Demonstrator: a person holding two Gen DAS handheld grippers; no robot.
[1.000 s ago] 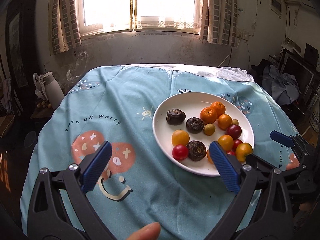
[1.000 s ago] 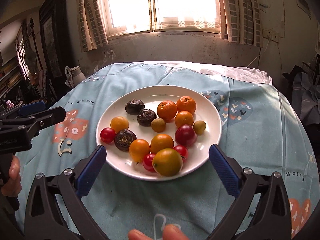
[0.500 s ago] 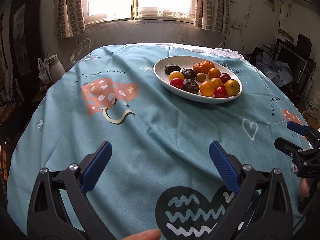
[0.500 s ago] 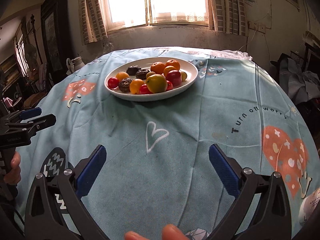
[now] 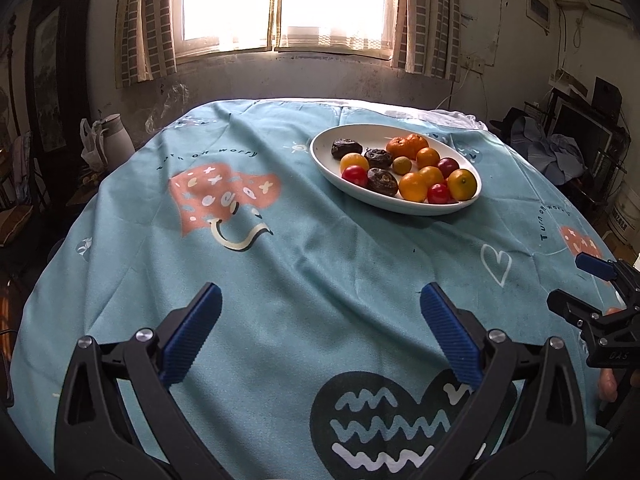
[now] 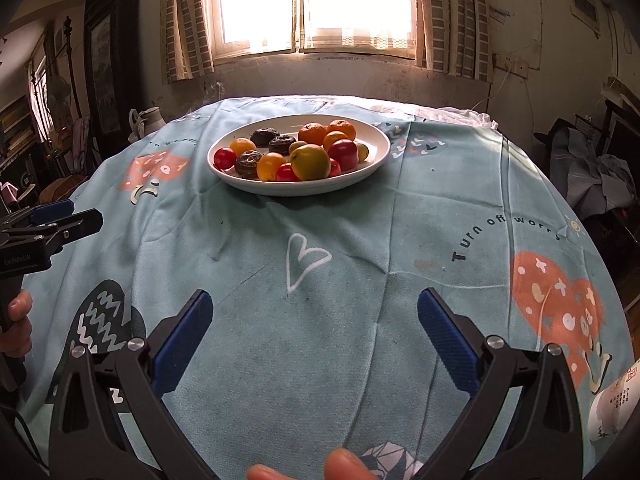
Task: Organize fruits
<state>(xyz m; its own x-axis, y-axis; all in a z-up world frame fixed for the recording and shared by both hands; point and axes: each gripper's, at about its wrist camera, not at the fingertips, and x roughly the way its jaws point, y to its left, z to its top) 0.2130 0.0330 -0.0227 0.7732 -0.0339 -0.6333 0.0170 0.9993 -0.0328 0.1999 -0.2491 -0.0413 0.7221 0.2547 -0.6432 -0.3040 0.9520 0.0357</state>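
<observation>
A white oval plate (image 5: 324, 160) sits far back on the blue patterned tablecloth, also in the right wrist view (image 6: 380, 152). It holds several fruits: orange mandarins (image 5: 414, 186), red tomatoes (image 5: 355, 175), dark brown fruits (image 5: 382, 179) and a large yellow-orange fruit (image 6: 310, 161). My left gripper (image 5: 320, 324) is open and empty, low over the near part of the cloth. My right gripper (image 6: 314, 326) is open and empty, also well short of the plate.
The round table's blue cloth (image 5: 280, 264) fills both views. A white jug (image 5: 118, 140) stands beyond the far left edge. Clothes lie piled at the right (image 6: 600, 180). A white printed packet (image 6: 612, 404) lies at the near right edge.
Both grippers have pulled back from the plate toward the near side of the table and stay open. The plate now looks far away; the fruits have not moved.
</observation>
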